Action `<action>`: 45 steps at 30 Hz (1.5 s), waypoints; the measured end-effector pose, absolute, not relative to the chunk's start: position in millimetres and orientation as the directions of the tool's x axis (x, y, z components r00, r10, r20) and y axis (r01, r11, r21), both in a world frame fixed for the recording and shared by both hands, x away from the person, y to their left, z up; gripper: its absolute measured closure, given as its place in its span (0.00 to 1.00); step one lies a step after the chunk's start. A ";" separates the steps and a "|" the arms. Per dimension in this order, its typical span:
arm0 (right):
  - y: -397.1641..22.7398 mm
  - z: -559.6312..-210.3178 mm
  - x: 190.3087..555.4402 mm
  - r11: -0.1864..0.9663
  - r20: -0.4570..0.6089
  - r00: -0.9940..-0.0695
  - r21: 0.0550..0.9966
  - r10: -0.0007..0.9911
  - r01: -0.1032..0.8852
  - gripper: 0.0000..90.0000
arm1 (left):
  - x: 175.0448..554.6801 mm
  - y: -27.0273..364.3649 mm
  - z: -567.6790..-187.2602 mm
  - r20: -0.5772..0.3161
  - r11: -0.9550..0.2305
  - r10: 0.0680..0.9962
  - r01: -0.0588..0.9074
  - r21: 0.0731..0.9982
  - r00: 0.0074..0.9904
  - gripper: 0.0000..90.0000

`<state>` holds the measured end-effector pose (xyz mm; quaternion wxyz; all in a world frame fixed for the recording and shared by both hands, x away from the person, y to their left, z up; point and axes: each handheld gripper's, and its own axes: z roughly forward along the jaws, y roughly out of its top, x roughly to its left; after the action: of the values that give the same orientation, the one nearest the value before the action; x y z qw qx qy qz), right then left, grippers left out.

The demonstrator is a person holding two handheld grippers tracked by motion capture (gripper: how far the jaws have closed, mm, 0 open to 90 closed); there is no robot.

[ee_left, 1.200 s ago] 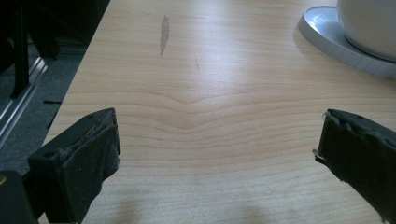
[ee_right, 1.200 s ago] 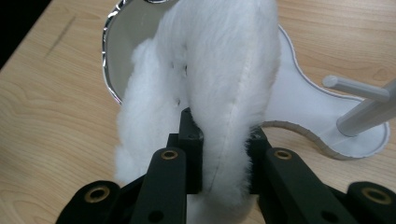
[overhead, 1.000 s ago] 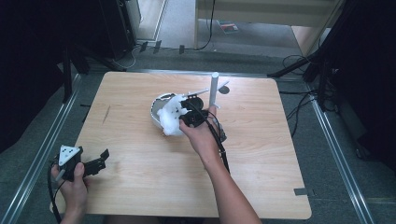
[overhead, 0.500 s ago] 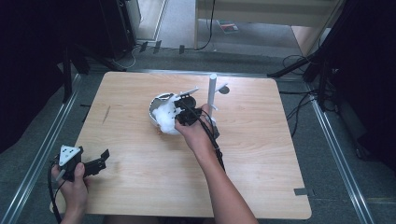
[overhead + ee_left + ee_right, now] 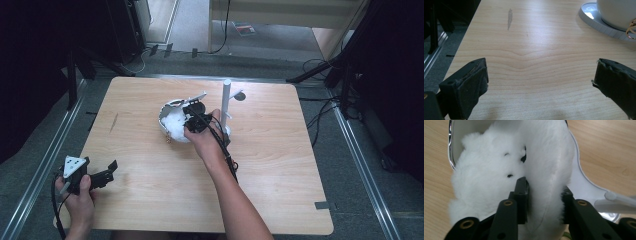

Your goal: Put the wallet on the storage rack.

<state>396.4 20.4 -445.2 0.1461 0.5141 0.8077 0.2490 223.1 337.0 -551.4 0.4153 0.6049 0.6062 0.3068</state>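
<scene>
White fluff (image 5: 506,185) is sitting in the bowl (image 5: 167,112). The right gripper (image 5: 544,195), jaws just opening, is straddling a fold of it. The left gripper (image 5: 539,82) is gaping wide, empty, over the table (image 5: 529,50).

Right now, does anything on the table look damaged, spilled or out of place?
Nothing looks spilled or broken. The white fluffy item sits bunched in the white bowl, a fold of it between the right gripper jaws, which have just been opening. The table bears a faint grey smudge.

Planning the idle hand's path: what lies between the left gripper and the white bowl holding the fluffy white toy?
Bare wooden table, as the high view shows. The left gripper sits open near the front corner, well apart from the white bowl with the fluffy white toy.
</scene>
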 end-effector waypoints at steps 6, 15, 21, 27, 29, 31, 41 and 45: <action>20.1 -443.1 391.3 0.343 0.006 -0.457 0.651 0.890 0.677 0.49 | 223.1 337.7 -551.3 -0.138 0.084 0.987 0.481 0.873 0.078 0.00; 15.5 -425.4 377.5 0.342 0.000 -0.490 0.717 0.872 0.608 0.32 | 223.2 337.7 -551.3 -0.138 0.084 0.987 0.483 0.872 0.078 0.00; 8.6 -413.7 366.9 0.333 0.016 -0.503 0.732 0.864 0.595 0.31 | 223.2 337.7 -551.3 -0.138 0.085 0.988 0.482 0.872 0.076 0.00; -2.0 -409.3 356.2 0.336 0.017 -0.510 0.733 0.860 0.591 0.32 | 223.1 337.5 -551.3 -0.137 0.083 0.988 0.482 0.872 0.077 0.00; -5.7 -409.7 352.8 0.335 0.014 -0.506 0.733 0.862 0.592 0.33 | 223.2 337.4 -551.3 -0.135 0.082 0.988 0.483 0.872 0.077 0.00; -10.2 -410.1 349.9 0.334 0.015 -0.507 0.734 0.862 0.591 0.33 | 223.3 337.1 -551.4 -0.134 0.082 0.988 0.480 0.873 0.075 0.00; -31.8 -410.8 341.1 0.325 0.015 -0.494 0.737 0.869 0.593 0.33 | 223.4 336.9 -551.4 -0.130 0.078 0.989 0.480 0.874 0.075 0.00; -40.4 -411.2 337.0 0.312 0.024 -0.485 0.738 0.874 0.598 0.33 | 223.5 336.7 -551.3 -0.130 0.078 0.989 0.480 0.874 0.075 0.00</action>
<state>337.0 -40.4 -411.2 0.1952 0.4681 0.7860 0.3534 223.5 336.7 -551.3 0.4134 0.6052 0.6068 0.3074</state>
